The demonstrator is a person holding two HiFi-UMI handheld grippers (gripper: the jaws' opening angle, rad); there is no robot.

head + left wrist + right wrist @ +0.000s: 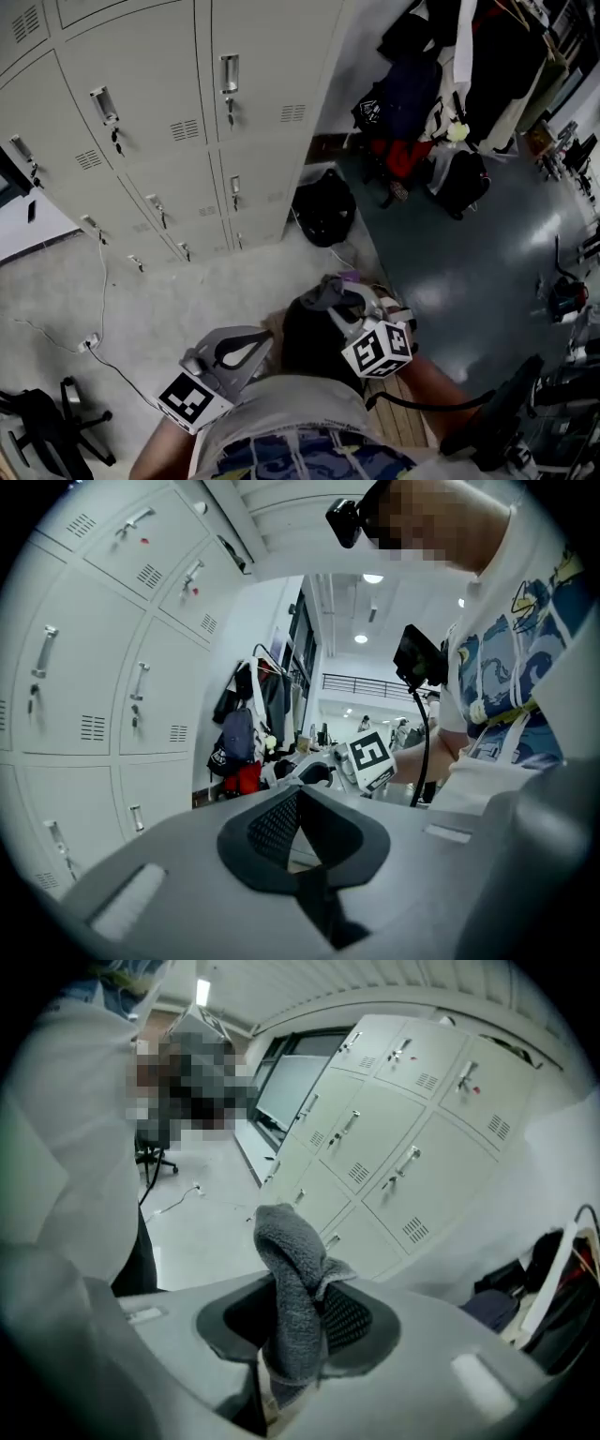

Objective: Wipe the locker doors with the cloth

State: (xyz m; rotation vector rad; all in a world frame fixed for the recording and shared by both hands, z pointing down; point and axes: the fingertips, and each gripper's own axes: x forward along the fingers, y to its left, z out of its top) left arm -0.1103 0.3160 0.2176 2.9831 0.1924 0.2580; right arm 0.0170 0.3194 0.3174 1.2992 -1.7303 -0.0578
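Seemingly no wiping has begun: in the head view the locker doors (150,141) stand far left, well apart from the left gripper (246,345) and right gripper (330,298), both held low near the person's body. In the left gripper view its jaws press together on nothing. In the right gripper view the jaws clamp the grey cloth (292,1269), pointed toward the doors.

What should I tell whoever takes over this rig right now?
Left gripper: shut, empty.
Right gripper: shut on the grey terry cloth, which sticks up past the jaws.
Pale grey metal locker doors: all closed, apart from both grippers.
Done: cloth is in grip. Cannot tell whether any door is wiped.
Left: bring the cloth to the doors and wipe them.
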